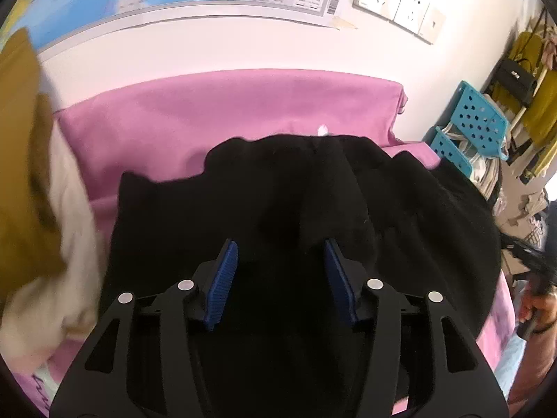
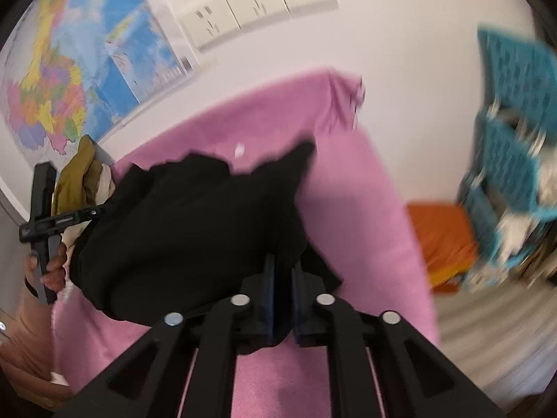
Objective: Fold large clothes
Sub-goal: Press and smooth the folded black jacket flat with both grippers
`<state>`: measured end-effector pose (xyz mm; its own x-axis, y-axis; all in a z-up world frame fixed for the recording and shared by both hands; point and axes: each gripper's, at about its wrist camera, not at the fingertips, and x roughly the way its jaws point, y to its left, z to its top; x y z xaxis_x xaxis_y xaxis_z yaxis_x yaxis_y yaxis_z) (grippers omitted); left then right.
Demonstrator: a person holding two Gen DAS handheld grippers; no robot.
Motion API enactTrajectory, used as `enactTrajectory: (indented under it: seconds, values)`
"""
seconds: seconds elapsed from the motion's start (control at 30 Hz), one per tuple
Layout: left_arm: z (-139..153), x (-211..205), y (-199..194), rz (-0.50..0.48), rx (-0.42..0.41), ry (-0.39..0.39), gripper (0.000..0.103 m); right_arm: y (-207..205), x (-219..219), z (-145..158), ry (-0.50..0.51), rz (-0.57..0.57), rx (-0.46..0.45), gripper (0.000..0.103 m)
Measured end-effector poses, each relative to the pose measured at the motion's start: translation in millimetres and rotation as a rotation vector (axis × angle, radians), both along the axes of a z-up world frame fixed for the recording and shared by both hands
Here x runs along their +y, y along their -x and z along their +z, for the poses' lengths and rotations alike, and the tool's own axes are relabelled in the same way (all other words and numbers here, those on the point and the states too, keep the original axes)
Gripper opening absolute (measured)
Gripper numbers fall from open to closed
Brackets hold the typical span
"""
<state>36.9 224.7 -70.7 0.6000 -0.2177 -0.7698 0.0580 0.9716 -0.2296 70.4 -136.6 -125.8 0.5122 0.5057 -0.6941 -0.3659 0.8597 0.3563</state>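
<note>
A large black garment (image 1: 313, 188) lies bunched on a table under a pink cloth (image 1: 226, 104). My left gripper (image 1: 281, 254) is open, its blue pads apart just above the near part of the garment, holding nothing. In the right wrist view the same garment (image 2: 195, 216) lies on the pink cloth (image 2: 358, 209). My right gripper (image 2: 282, 271) is shut on the garment's near right edge, with black fabric pinched between the pads. The left gripper (image 2: 45, 223) shows there at the garment's far left, in a hand.
A mustard and cream garment (image 1: 31, 188) lies at the table's left, also seen in the right wrist view (image 2: 80, 174). Turquoise perforated crates (image 1: 466, 129) stand right of the table, with an orange thing (image 2: 445, 240) below. A wall with a map (image 2: 76, 69) and sockets (image 1: 400, 0) is close behind.
</note>
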Motion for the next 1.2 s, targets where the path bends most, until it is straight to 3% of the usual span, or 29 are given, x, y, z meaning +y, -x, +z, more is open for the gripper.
enactTrajectory:
  seconds: [0.1,0.17,0.27,0.33,0.4,0.6,0.63,0.67,0.7,0.73,0.77,0.83,0.87,0.93,1.03,1.07,1.1,1.17,1.2]
  values:
    - [9.2,20.5,33.0,0.037,-0.045,-0.009,0.06,-0.5,-14.7,-6.9,-0.08,-0.04,0.051,0.043]
    - [13.3,34.6,52.7,0.074,-0.06,-0.027,0.067,4.4,-23.7,-7.3,-0.123,-0.052,0.057,0.05]
    - [10.4,58.6,92.5,0.105,-0.066,0.007,0.076,16.7,-38.3,-5.0,-0.178,-0.084,0.067,0.075]
    - [2.6,64.8,105.9,0.116,-0.044,0.013,0.078,24.3,-43.4,-7.1,-0.246,-0.059,0.08,0.077]
    - [-11.1,69.8,119.4,0.127,-0.018,0.035,0.082,30.0,-36.5,-12.0,-0.247,-0.031,0.093,0.089]
    - [-41.1,60.7,120.3,0.119,0.018,0.077,0.084,28.7,-3.9,-26.0,-0.203,0.015,0.104,0.09]
    - [-44.7,57.3,116.7,0.108,0.022,0.08,0.074,25.7,1.9,-27.4,-0.2,0.014,0.099,0.089]
    - [-47.8,54.5,112.9,0.094,0.027,0.098,0.059,23.9,5.2,-27.3,-0.203,0.024,0.092,0.082]
    - [-48.6,53.0,109.5,0.092,0.032,0.11,0.053,22.6,7.6,-26.5,-0.207,0.034,0.085,0.063]
    - [-46.8,51.7,106.6,0.091,0.029,0.121,0.039,21.4,9.9,-24.2,-0.2,0.039,0.075,0.053]
    - [-42.3,52.6,106.4,0.098,0.019,0.122,0.029,20.8,10.3,-18.9,-0.202,0.054,0.06,0.03]
    - [-32.5,63.1,111.1,0.126,0.007,0.15,0.011,20.8,3.1,-4.3,-0.201,0.045,0.03,0.014]
    - [-25.2,77.0,114.2,0.149,0.001,0.204,0.01,21.7,-2.7,6.8,-0.2,0.04,0.0,0.01]
    - [-15.1,90.8,120.2,0.16,-0.02,0.251,0.008,22.4,-16.1,26.1,-0.228,0.03,-0.044,0.009]
    - [-17.9,89.9,123.3,0.149,-0.002,0.226,0.006,17.1,-13.8,27.8,-0.193,0.041,-0.029,0.009]
    - [-26.9,82.8,119.4,0.133,0.05,0.182,0.006,12.9,-5.3,19.1,-0.126,0.052,0.011,0.015]
    - [-32.3,76.5,117.4,0.125,0.079,0.136,0.007,9.4,0.0,12.7,-0.079,0.05,0.041,0.028]
    - [-32.4,67.6,117.4,0.127,0.087,0.057,0.03,8.7,0.4,7.3,-0.013,0.024,0.056,0.048]
    - [-24.9,66.7,122.2,0.133,0.047,0.031,0.033,11.7,-5.4,13.6,-0.023,0.004,0.026,0.055]
